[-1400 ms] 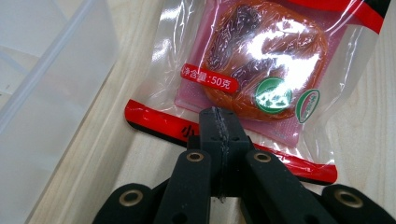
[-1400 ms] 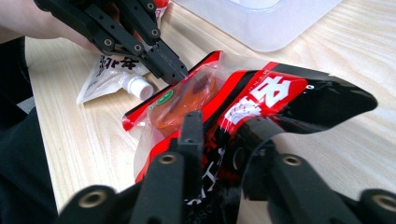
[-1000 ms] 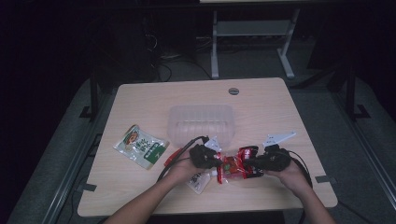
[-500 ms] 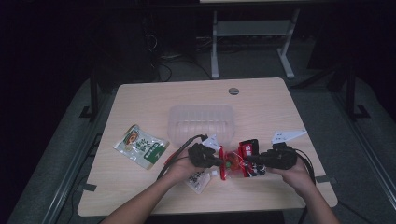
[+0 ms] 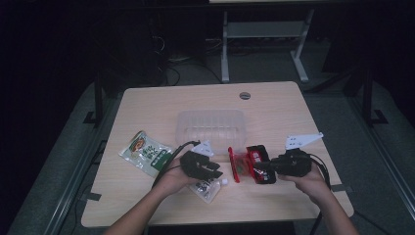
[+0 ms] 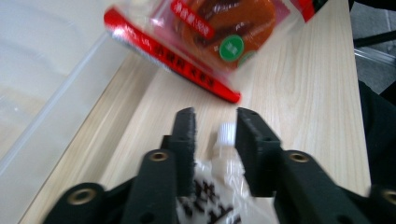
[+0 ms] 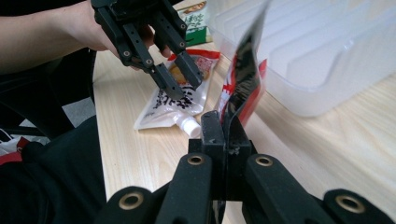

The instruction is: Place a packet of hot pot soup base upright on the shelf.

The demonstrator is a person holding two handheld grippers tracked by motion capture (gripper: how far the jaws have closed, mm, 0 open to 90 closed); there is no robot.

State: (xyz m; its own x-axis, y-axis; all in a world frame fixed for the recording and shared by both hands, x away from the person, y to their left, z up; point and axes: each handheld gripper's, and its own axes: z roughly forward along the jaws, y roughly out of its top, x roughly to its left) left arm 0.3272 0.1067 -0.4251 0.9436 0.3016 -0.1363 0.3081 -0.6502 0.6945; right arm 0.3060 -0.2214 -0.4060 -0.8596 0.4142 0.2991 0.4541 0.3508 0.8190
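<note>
Right tongs (image 7: 223, 128): jaws clamped on the edge of one red-and-black foil packet (image 7: 243, 84), held on edge above the wooden table (image 5: 161, 105). Left tongs (image 6: 215, 130): jaws apart, straddling the white screw cap of one clear spouted pouch (image 6: 219, 186). One red-trimmed clear snack bag (image 6: 205, 35) lies just beyond. Farther: one clear plastic tray (image 5: 210, 125), one green-and-white packet (image 5: 146, 152).
</note>
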